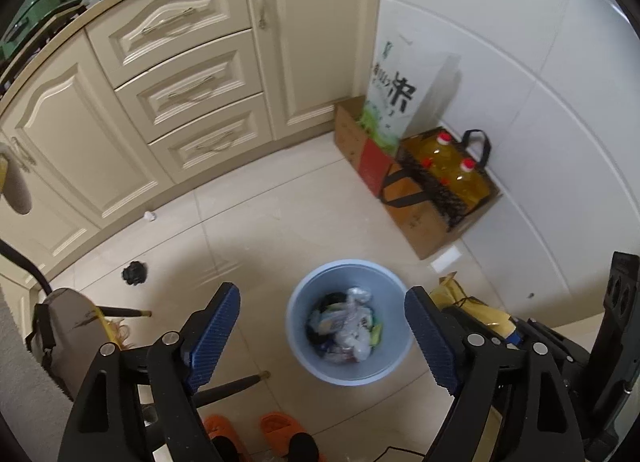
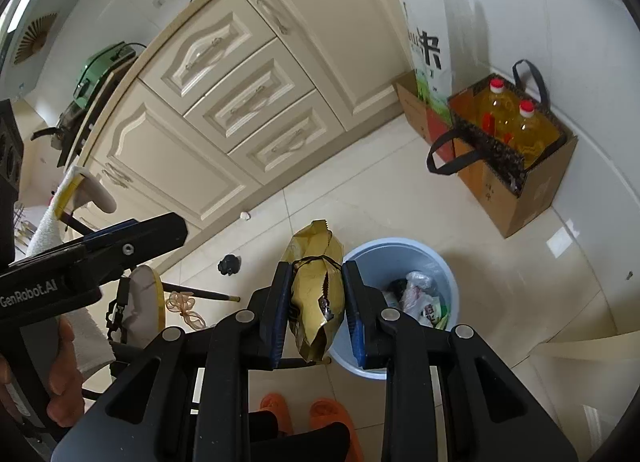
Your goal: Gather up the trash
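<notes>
Gold snack bag in R claw, "GenRobot.AI" L claw.

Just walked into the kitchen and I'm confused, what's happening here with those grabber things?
A person is collecting trash with a handheld gripper in each hand. The right gripper is shut on a crumpled gold snack bag, held above the floor beside the blue trash bin, not yet over it. The bin already holds wrappers and plastic bags. The left gripper is open and empty, with the bin in view between its fingers. A small white scrap lies by the cabinet base.
</notes>
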Available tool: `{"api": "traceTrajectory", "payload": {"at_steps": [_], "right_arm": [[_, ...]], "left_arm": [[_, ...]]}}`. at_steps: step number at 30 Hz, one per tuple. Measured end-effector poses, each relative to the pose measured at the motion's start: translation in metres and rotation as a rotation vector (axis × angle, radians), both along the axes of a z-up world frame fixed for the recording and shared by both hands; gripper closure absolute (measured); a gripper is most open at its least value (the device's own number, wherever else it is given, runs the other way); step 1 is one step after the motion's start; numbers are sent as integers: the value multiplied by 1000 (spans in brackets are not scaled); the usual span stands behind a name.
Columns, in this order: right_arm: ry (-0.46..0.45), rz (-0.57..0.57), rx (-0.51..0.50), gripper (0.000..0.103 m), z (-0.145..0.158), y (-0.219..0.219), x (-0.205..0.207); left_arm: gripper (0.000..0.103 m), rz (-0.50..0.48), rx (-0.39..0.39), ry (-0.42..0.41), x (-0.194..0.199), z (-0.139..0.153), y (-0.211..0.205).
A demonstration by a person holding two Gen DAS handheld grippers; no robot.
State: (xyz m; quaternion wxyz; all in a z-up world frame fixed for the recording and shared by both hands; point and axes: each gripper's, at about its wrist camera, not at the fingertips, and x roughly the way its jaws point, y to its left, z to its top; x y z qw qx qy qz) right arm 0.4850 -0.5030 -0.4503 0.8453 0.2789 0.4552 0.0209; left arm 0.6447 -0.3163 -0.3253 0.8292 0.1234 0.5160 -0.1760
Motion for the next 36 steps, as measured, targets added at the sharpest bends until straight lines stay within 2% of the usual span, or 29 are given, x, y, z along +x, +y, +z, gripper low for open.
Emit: {"api": "traceTrajectory", "payload": {"at_steps": [4,7,9,10,18,21,25,27,32,36], "right_arm": [[0,14,2,76,-3,8,9],[-5,3,-34,72,3,12,13],[-2,2,-47,42,9,15,13],[-8,4,-53,38,13,17,11],[-50,7,-101,32,64,32,-16],[-78,22,-118,22,91,44,-33],[-123,50,-163,15,129,67,-61],[-147,66,-193,6,152,81,-79],[-230,91,-237,1,205,115,-122],[-301,115,-264,0,247,146,-155]], "left_arm": [[22,34,21,-16,-4,0,-4],[22,57,16,-29,-8,5,-4],[22,62,9,-36,-14,12,0],[22,62,7,-40,-17,15,2],[20,66,-41,-101,-62,61,32],[18,65,-65,-151,-97,89,54],[12,66,-97,-243,-153,129,90],[7,76,-100,-302,-187,149,114],[1,155,-92,-451,-265,189,169],[1,216,-86,-534,-326,218,206]]}}
